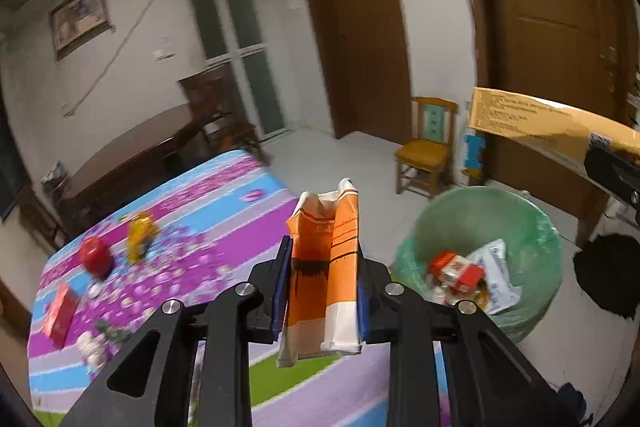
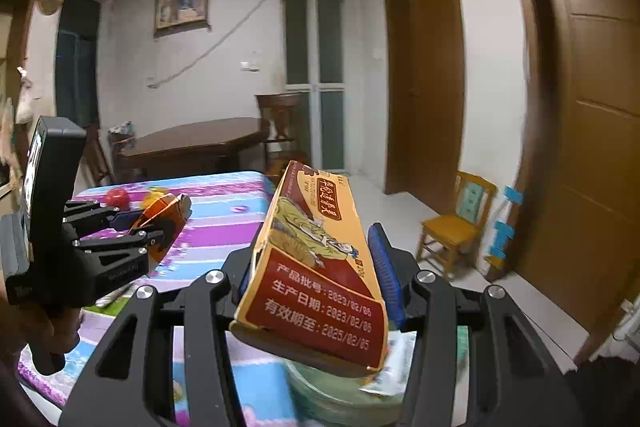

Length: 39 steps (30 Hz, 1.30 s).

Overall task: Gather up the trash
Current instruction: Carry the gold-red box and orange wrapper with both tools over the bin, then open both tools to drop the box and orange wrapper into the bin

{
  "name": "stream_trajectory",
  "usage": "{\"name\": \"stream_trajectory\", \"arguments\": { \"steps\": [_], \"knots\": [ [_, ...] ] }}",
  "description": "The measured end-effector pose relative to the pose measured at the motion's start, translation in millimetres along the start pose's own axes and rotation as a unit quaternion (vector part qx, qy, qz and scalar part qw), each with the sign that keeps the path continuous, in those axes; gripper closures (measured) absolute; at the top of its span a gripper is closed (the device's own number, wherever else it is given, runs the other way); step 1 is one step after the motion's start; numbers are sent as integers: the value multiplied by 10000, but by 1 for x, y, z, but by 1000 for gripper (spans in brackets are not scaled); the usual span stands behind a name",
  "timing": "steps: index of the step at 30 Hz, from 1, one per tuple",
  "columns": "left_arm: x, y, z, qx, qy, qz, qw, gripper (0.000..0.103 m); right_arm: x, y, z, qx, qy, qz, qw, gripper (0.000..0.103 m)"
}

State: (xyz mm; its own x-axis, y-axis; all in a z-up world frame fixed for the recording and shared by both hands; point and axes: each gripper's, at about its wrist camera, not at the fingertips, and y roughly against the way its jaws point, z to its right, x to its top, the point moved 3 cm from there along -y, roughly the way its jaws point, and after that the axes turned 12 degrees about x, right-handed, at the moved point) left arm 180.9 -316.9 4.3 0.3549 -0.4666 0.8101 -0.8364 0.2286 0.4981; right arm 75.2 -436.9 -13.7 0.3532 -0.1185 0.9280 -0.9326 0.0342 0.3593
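My left gripper [image 1: 324, 267] is shut on an orange and white crumpled carton [image 1: 324, 267], held above the table's right edge beside the green-lined trash bin [image 1: 532, 223]. The bin holds a red box [image 1: 456, 271] and white wrappers. My right gripper [image 2: 316, 267] is shut on a long yellow and red box [image 2: 316, 267], held over the bin [image 2: 344, 391]. That box also shows in the left wrist view [image 1: 540, 127] at the right. The left gripper with its carton [image 2: 160, 223] shows in the right wrist view at the left.
On the striped tablecloth [image 1: 224, 227] lie a red round object [image 1: 94, 255], a yellow wrapper [image 1: 140, 233], a red box [image 1: 60, 313] and small scraps. A yellow wooden chair [image 1: 428, 151] stands by the brown doors. A dark wooden table [image 2: 196, 143] stands behind.
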Motion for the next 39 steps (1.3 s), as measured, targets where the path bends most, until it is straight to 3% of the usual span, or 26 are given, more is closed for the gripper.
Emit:
{"name": "stream_trajectory", "arguments": {
  "steps": [7,12,21,30,36,38,39],
  "knots": [
    [12,-20,69,-339,-436,63,9985,75,-14,14,43,-501,-315,-108,9982,55],
    [13,-36,100,-453,-691,32,9966,75,-25,10,68,-626,-605,-186,9960,55],
    [6,-65,125,-619,-939,-153,9935,75,-37,-1,87,-653,-868,-305,9936,55],
    [3,-96,146,-1226,-1058,-511,9855,75,-39,-24,103,-647,-1095,-486,9907,55],
    [4,-113,157,-1363,-1201,-514,9820,74,-46,-39,116,-596,-1244,-698,9880,54],
    [6,-118,161,-1458,-1228,-511,9803,56,-46,-45,119,-571,-1215,-815,9876,51],
    [7,-121,161,-1439,-1223,-496,9808,41,-47,-50,121,-574,-1213,-878,9871,48]
  ]
}}
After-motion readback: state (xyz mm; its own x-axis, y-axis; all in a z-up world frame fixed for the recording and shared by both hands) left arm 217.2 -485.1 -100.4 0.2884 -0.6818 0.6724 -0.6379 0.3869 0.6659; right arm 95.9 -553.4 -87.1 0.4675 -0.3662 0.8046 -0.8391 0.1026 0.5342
